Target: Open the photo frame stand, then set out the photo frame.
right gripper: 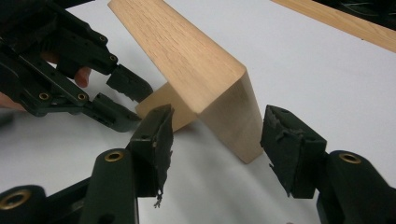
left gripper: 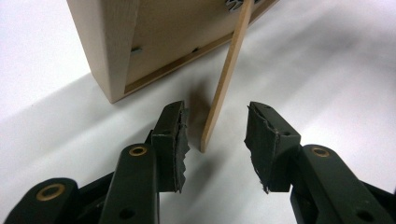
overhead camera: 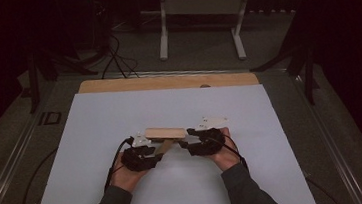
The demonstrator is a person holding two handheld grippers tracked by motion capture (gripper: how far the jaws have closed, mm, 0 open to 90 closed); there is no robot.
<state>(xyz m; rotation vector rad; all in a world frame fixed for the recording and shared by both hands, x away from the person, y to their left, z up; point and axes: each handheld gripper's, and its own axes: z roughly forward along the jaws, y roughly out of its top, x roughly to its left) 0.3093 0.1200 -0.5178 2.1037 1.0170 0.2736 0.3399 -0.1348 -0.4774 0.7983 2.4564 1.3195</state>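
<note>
Wooden frame [overhead camera: 165, 132] stands propped on thin wooden strut [left gripper: 224, 79], mid white tabletop [overhead camera: 97, 140], nearer front edge. No legible writing. Left gripper [left gripper: 216, 135]: jaws apart, astride strut, pads clear. Right gripper [right gripper: 216, 140]: jaws apart, flanking frame end, no contact.

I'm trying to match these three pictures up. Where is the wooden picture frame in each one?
High view: the wooden picture frame stands mid-table on the white sheet, between the two tongs.
Left gripper view: upper left, its back side facing the camera.
Right gripper view: centre, running up to the top left, one end near the camera.
Shared landmark: the thin wooden prop strip behind the frame, also in the high view.
</note>
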